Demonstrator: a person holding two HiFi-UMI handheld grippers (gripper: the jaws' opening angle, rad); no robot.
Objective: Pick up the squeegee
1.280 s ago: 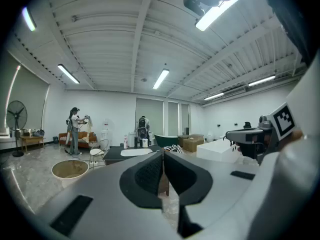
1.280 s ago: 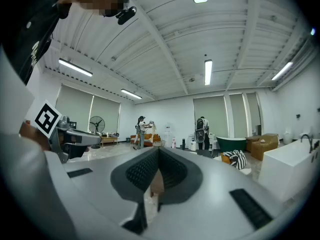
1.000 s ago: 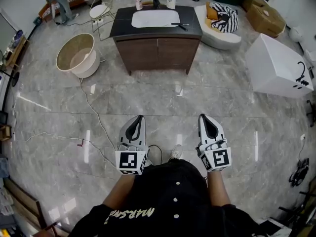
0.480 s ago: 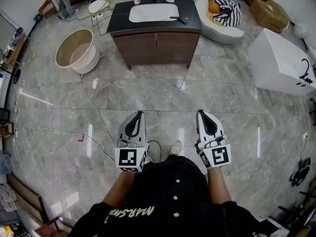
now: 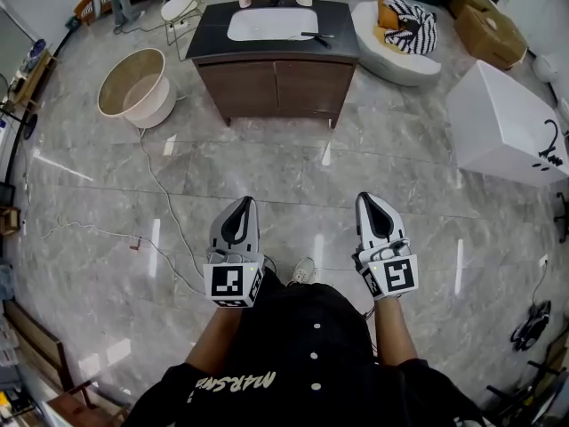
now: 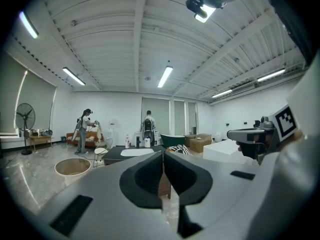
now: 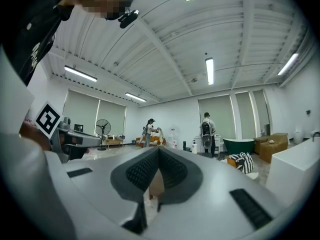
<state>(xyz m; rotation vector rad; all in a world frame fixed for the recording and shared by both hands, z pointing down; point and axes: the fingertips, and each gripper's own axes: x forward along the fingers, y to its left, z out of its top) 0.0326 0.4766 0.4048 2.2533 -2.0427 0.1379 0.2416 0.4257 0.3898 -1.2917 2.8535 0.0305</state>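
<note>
The squeegee (image 5: 316, 36) lies sideways on the counter (image 5: 213, 50), far off at 12 o'clock. The right gripper (image 5: 368, 201) is a bit nearer. It and the left gripper (image 5: 245, 205) are closed and empty.

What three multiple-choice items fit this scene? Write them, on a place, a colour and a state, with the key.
1. The squeegee lies on the vanity top:
A) right of the sink
B) left of the sink
C) inside the sink

2. The vanity top is:
A) white
B) black
C) red

3. The left gripper and right gripper are:
A) both open
B) both shut, empty
C) holding the squeegee

Key: A, the head view shows it beside the sink's right edge; B, a dark slab surrounds the white sink; B, the jaws meet in both gripper views with nothing between them.
</note>
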